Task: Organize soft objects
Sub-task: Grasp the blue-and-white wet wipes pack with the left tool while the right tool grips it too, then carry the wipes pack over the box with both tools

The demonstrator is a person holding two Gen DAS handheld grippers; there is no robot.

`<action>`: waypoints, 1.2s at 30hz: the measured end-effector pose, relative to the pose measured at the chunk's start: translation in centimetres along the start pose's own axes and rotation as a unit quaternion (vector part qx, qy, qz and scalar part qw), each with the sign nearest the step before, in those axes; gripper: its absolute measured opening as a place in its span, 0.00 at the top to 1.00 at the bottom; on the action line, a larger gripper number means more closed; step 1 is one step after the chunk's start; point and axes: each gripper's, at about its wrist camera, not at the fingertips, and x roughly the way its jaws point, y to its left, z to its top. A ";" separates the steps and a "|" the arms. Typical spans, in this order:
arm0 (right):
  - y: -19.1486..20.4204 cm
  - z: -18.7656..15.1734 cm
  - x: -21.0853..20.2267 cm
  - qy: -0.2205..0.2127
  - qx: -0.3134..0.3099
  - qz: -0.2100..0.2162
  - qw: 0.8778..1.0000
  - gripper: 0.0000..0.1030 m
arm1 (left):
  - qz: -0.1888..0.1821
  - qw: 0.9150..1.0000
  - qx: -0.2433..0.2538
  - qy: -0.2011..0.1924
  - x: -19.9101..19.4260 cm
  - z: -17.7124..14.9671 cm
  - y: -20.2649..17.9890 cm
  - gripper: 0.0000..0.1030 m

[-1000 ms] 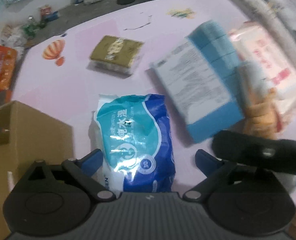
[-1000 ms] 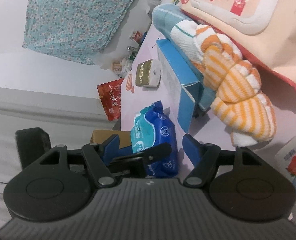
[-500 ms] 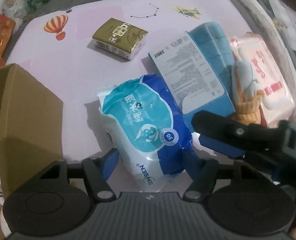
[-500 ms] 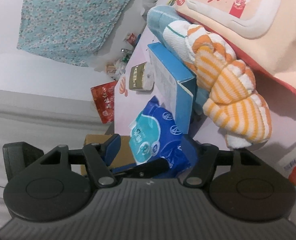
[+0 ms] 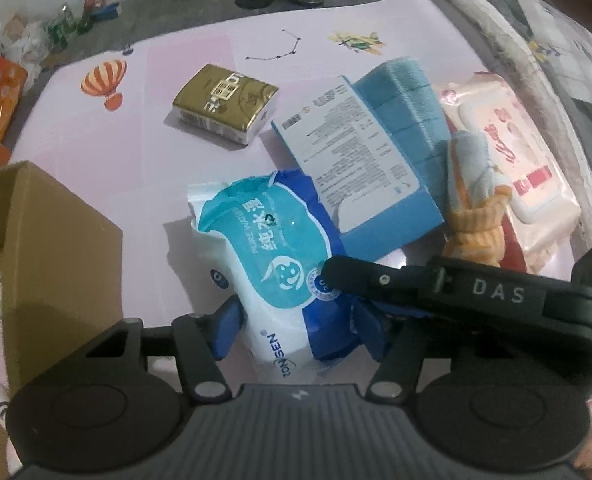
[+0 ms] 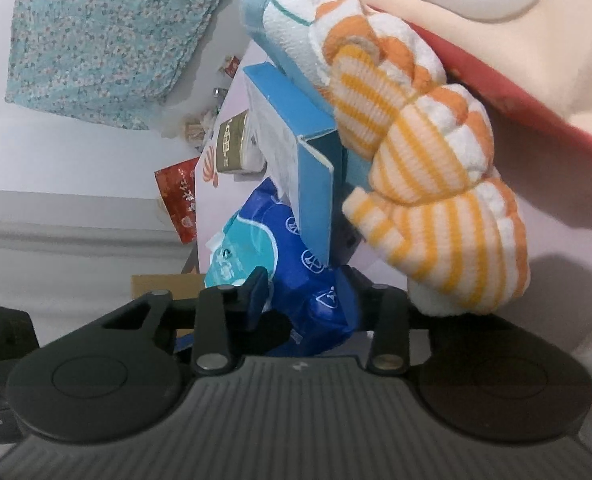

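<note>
The right hand-held gripper (image 5: pixel 360 300) hides the blue wipes pack's (image 5: pixel 272 264) right edge.

The left wrist view looks steeply down over the left gripper (image 5: pixel 296 328) onto the pink worktop (image 5: pixel 144 128), close above the blue wipes pack (image 5: pixel 272 256); a cardboard box (image 5: pixel 48 248) sits at nine o'clock and a pink wipes pack (image 5: pixel 512 172) at two o'clock. The right wrist view looks from low and very near, seemingly rolled sideways, along the right gripper (image 6: pixel 308 304), so the worktop runs up toward twelve o'clock. Both views share the blue wipes pack (image 6: pixel 292 248), the blue carton (image 5: pixel 368 168) (image 6: pixel 296 156), the striped socks (image 5: pixel 476 216) (image 6: pixel 428 184) and the gold tissue pack (image 5: pixel 224 108) (image 6: pixel 234 146).
</note>
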 end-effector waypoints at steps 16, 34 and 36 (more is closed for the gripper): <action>5.4 -3.8 -8.0 -0.037 -0.055 0.036 0.997 0.64 | -0.031 0.997 0.016 -0.075 -8.8 -4.3 -1.1 0.44; 21.7 -15.0 -7.1 -0.003 -0.195 0.072 0.978 0.64 | -0.035 0.978 -0.072 -0.194 -21.9 -13.3 11.7 0.45; 23.3 -16.2 -5.1 0.015 -0.200 0.075 0.977 0.64 | -0.028 0.976 -0.090 -0.194 -22.2 -14.1 14.5 0.45</action>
